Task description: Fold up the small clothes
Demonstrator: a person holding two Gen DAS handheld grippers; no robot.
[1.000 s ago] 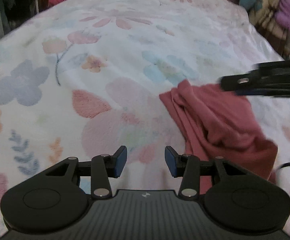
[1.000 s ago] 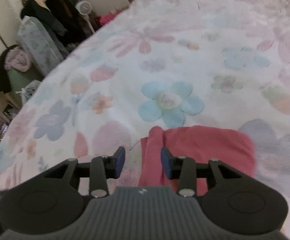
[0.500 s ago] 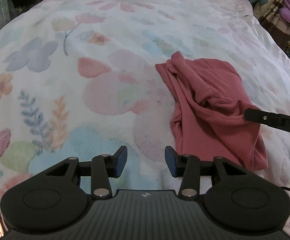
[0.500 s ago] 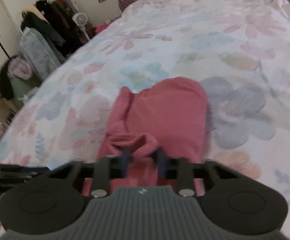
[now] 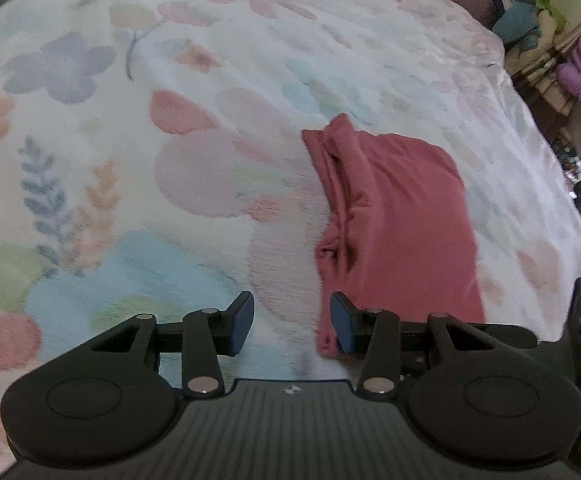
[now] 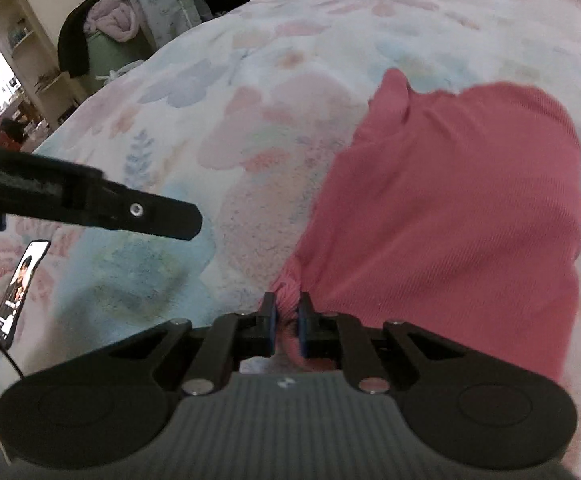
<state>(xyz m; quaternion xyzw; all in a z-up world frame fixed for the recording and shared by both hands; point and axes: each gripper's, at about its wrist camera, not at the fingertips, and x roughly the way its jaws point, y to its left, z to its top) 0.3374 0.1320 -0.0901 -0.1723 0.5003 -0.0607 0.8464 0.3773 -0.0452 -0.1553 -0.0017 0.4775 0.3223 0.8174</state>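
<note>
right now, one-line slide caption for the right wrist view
Right hand-held gripper pinches a bunched edge of the pink ribbed knit garment on the floral fleece bedspread.

Right tongs (image 6: 287,322) have pinched the pink garment's (image 6: 450,208) corner.

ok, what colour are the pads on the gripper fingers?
Blue pads on black fingers, clearest on the open left gripper in the left wrist view.

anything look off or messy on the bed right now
The pink garment isn't lying flat: its left edge is bunched into ridges, and the right gripper has its jaws pinched on a puckered near corner. A phone with its screen lit lies on the floral bedspread. The left gripper is open, holding nothing.
</note>
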